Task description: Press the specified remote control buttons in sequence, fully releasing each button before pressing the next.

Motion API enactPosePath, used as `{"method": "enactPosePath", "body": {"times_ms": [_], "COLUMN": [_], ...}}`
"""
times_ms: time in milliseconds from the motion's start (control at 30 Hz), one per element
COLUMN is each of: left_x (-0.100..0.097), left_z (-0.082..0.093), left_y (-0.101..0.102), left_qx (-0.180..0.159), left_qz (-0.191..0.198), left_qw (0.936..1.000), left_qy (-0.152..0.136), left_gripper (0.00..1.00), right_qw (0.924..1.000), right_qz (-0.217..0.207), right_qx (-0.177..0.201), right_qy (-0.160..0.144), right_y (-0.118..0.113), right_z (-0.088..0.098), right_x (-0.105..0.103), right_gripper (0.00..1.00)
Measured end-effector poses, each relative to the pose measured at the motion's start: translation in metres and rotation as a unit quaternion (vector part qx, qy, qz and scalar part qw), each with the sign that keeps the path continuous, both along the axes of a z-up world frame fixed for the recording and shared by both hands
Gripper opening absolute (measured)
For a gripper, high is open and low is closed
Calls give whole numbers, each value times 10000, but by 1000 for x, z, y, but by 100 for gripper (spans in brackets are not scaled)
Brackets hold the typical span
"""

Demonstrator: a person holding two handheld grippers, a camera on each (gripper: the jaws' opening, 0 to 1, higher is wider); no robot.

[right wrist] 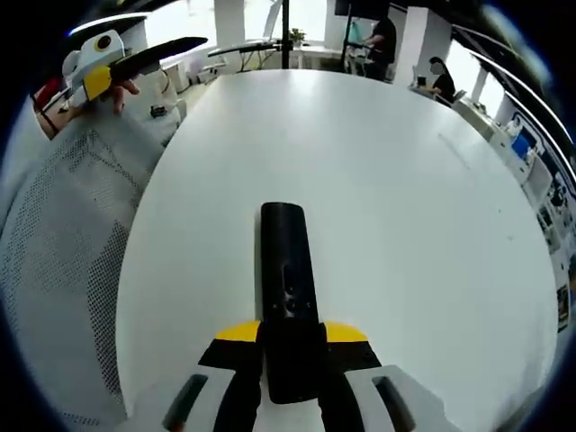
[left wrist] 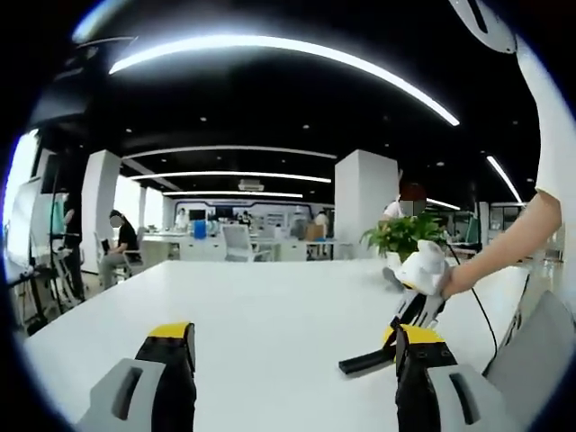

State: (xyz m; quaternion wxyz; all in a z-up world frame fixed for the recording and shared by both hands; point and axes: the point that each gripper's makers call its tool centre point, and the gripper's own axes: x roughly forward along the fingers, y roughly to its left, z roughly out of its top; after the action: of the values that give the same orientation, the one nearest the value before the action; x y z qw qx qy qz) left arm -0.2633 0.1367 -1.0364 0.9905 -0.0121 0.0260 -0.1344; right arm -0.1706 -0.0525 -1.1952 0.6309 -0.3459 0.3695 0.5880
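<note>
A black remote control points away from me over the white table, buttons facing up. My right gripper is shut on its near end, yellow-tipped jaws pressed to both sides. In the left gripper view that same right gripper comes in from the right, held by a hand, with the remote sticking out low over the table. My left gripper hangs open above the table's near part, jaws wide apart and nothing between them. It also appears far off as the left gripper, in a hand.
A grey mesh chair stands against the table's left edge, seen again as a chair back. A potted plant sits at the table's far side. A cable trails off the edge. People sit at desks in the background.
</note>
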Motion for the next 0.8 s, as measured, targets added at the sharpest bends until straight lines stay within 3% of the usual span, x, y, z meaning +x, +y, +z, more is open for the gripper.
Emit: {"method": "enactPosePath", "body": {"times_ms": [800], "left_x": [0], "left_z": [-2], "left_y": [1], "left_qx": [-10], "left_qz": [3], "left_qw": [10000], "left_qy": [38], "left_gripper": [92], "right_qw": [9997], "right_qz": [-140], "right_qx": [-193], "right_qy": [39], "right_y": [2], "right_z": [0], "right_x": [45], "right_gripper": [21]}}
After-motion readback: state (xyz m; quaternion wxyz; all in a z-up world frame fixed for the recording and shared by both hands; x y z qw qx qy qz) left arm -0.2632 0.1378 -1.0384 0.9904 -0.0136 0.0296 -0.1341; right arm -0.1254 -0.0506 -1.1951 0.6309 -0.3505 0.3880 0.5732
